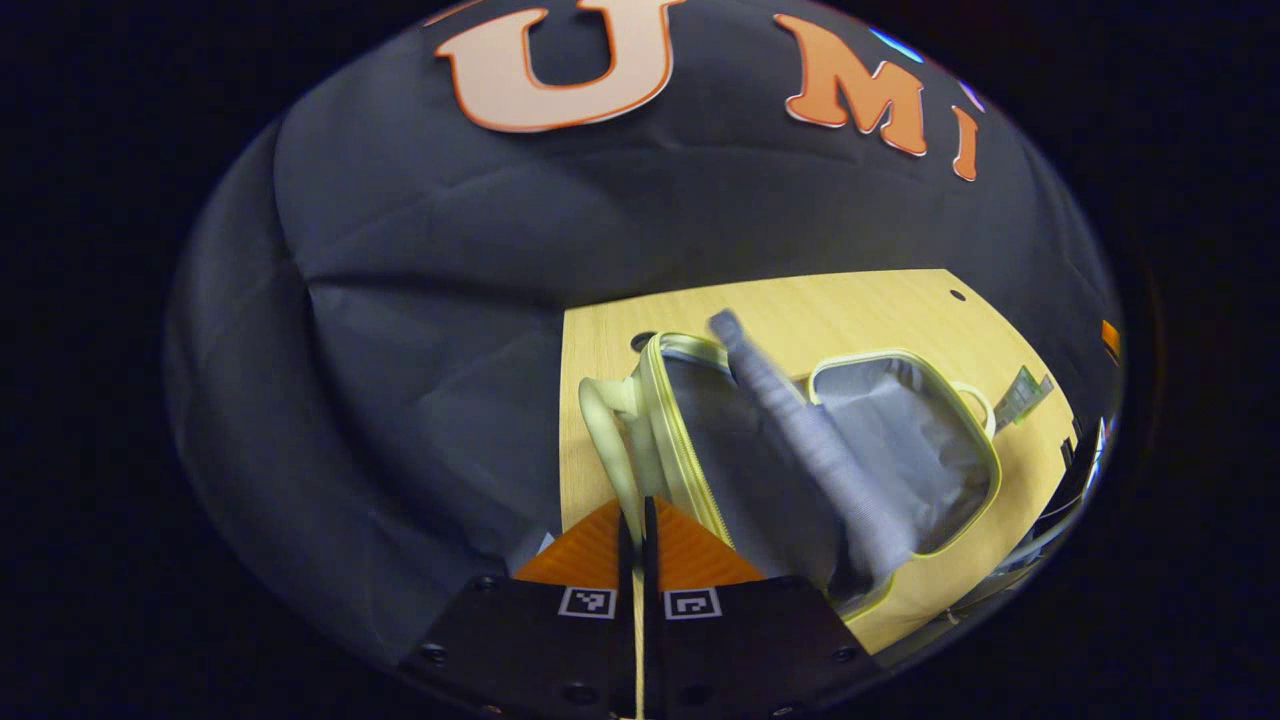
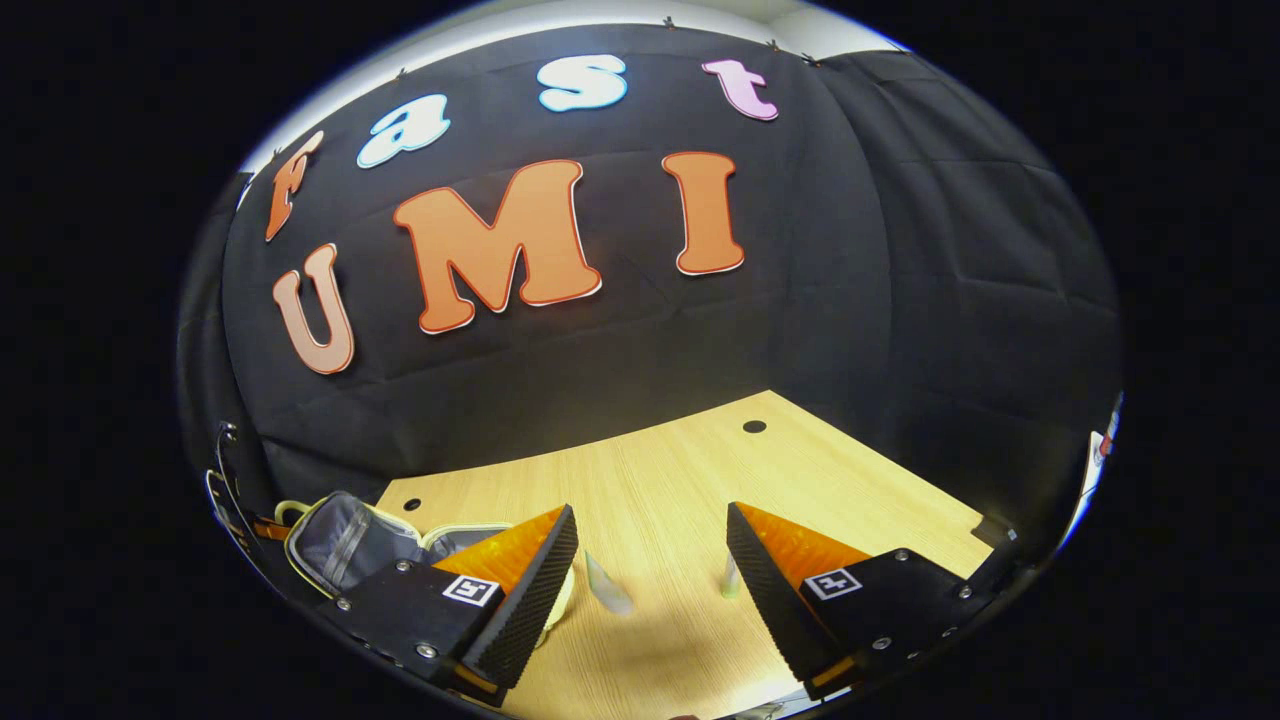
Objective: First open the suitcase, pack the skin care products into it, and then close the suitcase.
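Observation:
In the left gripper view the suitcase [image 1: 900,440] lies open on the wooden table [image 1: 850,310], its two cream-rimmed halves showing grey lining. A grey strap [image 1: 800,430], blurred, crosses between the halves. My left gripper [image 1: 637,515] is shut on the cream handle [image 1: 605,430] at the near half's rim. A green-and-white skin care tube [image 1: 1020,395] lies on the table beyond the far half. In the right gripper view my right gripper [image 2: 650,515] is open over the table [image 2: 680,480]. Two small skin care items, a pale tube [image 2: 608,585] and a greenish one [image 2: 731,578], stand between its fingers. The suitcase [image 2: 345,540] lies at the left.
The table's far edge meets the black cloth wall [image 2: 800,330]. Small round holes [image 2: 754,426] mark the tabletop near its back corners. Some dark and white gear [image 1: 1085,450] shows at the right edge of the left gripper view.

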